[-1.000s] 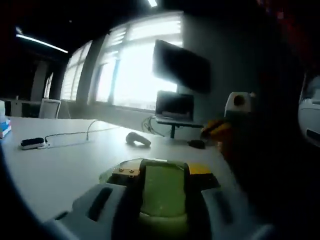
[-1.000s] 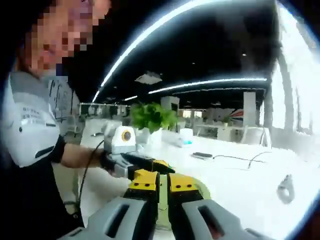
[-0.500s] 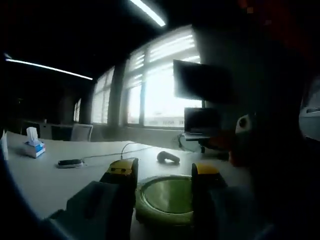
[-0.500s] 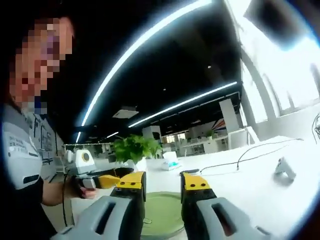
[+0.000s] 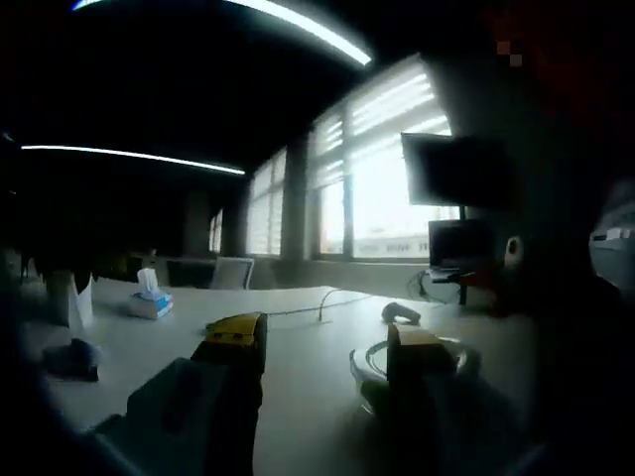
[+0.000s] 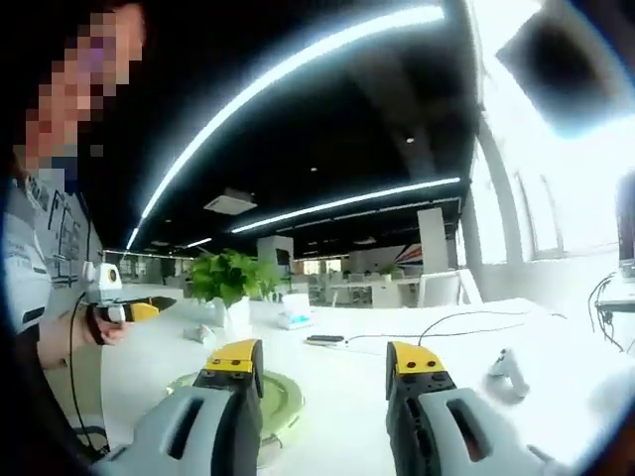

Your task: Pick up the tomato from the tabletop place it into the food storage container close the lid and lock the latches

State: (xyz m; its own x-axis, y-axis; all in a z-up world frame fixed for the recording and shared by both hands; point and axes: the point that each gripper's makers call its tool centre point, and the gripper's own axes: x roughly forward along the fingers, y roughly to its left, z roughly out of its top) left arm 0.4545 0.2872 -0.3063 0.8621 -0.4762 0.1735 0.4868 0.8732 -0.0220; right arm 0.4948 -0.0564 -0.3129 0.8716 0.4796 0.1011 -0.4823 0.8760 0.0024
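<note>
My right claw (image 6: pixel 324 369) is showing matt grey plastic arms with glossy yellow plastic tips, and my left claw (image 5: pixel 325 342) is looking the same, though dimmer. The worktop (image 6: pixel 417 342) is gleaming smooth and white, reflecting the ceiling lights. The food storage container (image 6: pixel 280 397) is appearing as smooth, slightly shiny pale green plastic.
</note>
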